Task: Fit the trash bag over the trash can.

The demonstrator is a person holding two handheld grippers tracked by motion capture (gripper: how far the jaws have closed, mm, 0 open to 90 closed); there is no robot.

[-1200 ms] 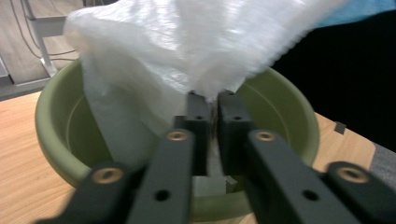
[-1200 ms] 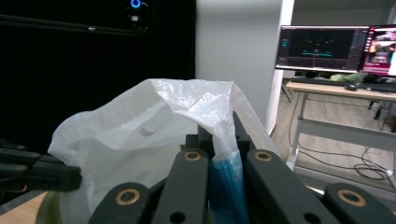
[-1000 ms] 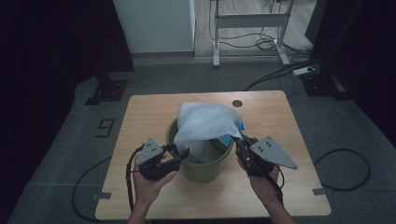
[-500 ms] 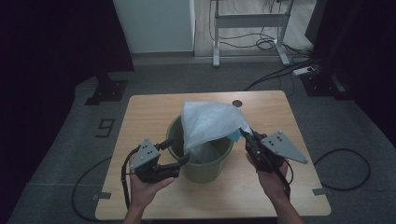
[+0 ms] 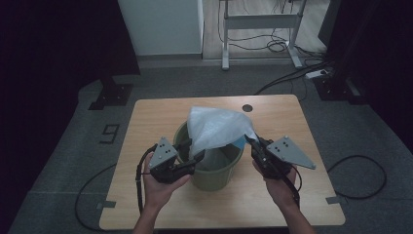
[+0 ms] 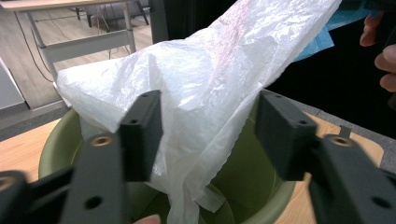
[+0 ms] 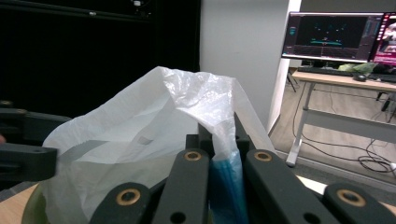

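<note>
- Since the earlier frame: left gripper [image 5: 195, 157] up a little at the bin [image 5: 214, 175] rim, jaws just closing, bag [image 5: 216, 129] between them, not yet pinched.
- Right gripper [image 5: 249, 141] clenched on the bag's edge, beside the bin.
- Bag tented above the bin, tail inside; stretching over the rim still left.

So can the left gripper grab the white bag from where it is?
Probably yes. The left gripper has its jaws spread on either side of the white bag, with the film hanging loose between them over the green bin. They have just been closing, and nothing seems to block them.
</note>
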